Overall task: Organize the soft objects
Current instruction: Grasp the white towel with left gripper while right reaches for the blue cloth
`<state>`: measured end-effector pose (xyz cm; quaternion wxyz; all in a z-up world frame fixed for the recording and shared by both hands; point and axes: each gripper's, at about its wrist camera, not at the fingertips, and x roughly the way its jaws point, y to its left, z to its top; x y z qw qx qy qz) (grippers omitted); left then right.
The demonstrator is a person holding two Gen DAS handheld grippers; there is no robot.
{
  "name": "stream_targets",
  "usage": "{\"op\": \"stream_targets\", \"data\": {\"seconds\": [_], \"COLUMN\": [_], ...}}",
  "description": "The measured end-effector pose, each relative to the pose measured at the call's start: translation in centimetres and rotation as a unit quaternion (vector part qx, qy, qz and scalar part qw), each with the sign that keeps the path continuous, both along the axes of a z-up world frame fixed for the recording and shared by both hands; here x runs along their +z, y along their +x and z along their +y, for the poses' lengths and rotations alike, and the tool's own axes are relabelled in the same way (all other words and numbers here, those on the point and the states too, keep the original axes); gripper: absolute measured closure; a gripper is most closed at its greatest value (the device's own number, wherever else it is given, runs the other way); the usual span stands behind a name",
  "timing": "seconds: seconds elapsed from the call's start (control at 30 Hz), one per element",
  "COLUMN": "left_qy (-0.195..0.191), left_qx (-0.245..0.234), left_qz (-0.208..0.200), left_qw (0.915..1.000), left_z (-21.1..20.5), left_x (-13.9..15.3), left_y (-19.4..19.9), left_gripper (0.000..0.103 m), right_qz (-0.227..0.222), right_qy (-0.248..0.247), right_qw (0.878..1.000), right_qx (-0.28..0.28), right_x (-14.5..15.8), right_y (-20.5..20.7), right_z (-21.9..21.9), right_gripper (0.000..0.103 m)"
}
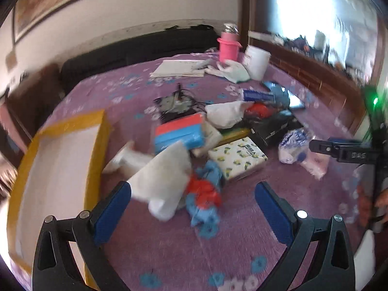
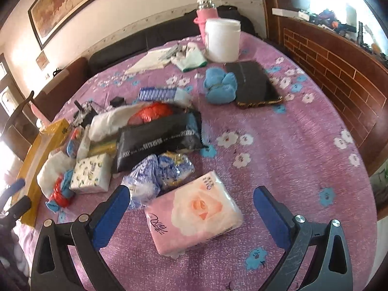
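Observation:
My left gripper [image 1: 194,194] is open above the purple flowered cloth, and a white plastic bag [image 1: 162,181] with a red and blue crumpled bundle [image 1: 203,194] lies between its fingers. Behind them sit a lemon-print tissue pack [image 1: 237,157] and a red-and-blue pack [image 1: 179,133]. A yellow-rimmed cardboard box [image 1: 58,169] stands at the left. My right gripper [image 2: 192,196] is open too, with a pink rose-print tissue pack [image 2: 194,213] lying between its fingers. A blue-and-white plastic bag [image 2: 157,177] rests just behind its left finger. A black pouch [image 2: 160,140] lies further back.
A white tub [image 2: 222,40], a pink bottle [image 2: 206,12] and papers [image 2: 150,60] stand at the table's far side. A blue cloth [image 2: 219,86] lies beside a black flat case [image 2: 254,82]. A brick-pattern ledge [image 2: 339,72] borders the right. A dark sofa [image 1: 135,48] runs behind.

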<state>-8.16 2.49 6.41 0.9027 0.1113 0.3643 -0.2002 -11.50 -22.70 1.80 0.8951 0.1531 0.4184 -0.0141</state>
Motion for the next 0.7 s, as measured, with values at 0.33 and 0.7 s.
{"op": "stream_targets", "data": {"seconds": [0.33, 0.7], "left_qy": [-0.007, -0.041], "left_qx": [-0.052, -0.037], "left_qz": [0.090, 0.072], "left_qw": [0.9945, 0.9959], "left_z": [-2.1, 1.8], "left_x": [-3.4, -1.9], "left_y": [1.6, 0.1], "left_gripper": [0.069, 0.041], "right_qz": [0.009, 0.001], "right_qy": [0.005, -0.006], "right_qw": [1.000, 0.999], "right_qx": [0.012, 0.043], "right_x": [-0.6, 0.8], "right_y": [-0.6, -0.3], "right_z": [-0.6, 1.9], "right_gripper": [0.001, 0.001]}}
